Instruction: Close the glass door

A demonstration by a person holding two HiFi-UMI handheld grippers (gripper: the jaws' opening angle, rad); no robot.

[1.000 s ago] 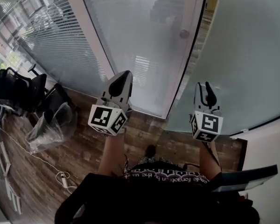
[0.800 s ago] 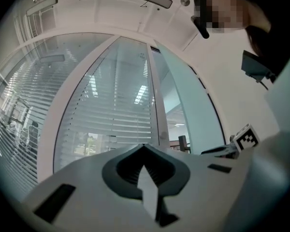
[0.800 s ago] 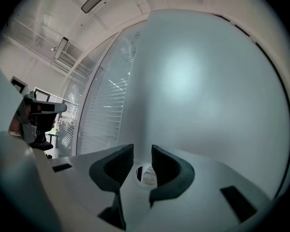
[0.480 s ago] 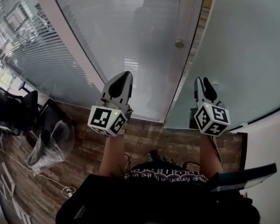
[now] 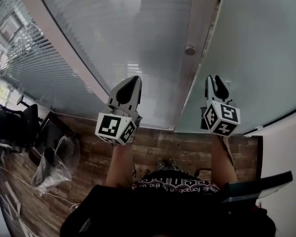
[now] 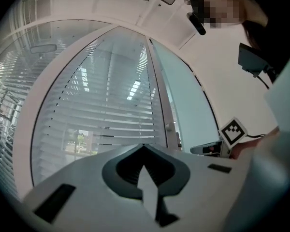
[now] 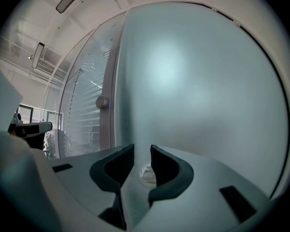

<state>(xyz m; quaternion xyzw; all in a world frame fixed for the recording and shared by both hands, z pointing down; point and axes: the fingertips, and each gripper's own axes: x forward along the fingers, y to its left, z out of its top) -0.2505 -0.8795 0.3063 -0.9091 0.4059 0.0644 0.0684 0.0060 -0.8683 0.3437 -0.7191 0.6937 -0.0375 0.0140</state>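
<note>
One upright glass door (image 5: 138, 38), left gripper (image 5: 132, 80) pinched together, right gripper (image 5: 214, 79) narrowly parted

The glass door (image 5: 138, 48) runs off the top edge; shapes behind its frosted pane are blurred.

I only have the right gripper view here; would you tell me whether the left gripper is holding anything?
Observer: No. In its own view the left gripper has its jaws together, with nothing between them.
Operator: Thank you. Where is it relative to the round knob?
Observer: In the head view the knob shows farther up the picture, between the left gripper and the right gripper.
Operator: Is anything on the floor?
Observer: A clear plastic bag lies on the wooden floor at the person's left.
</note>
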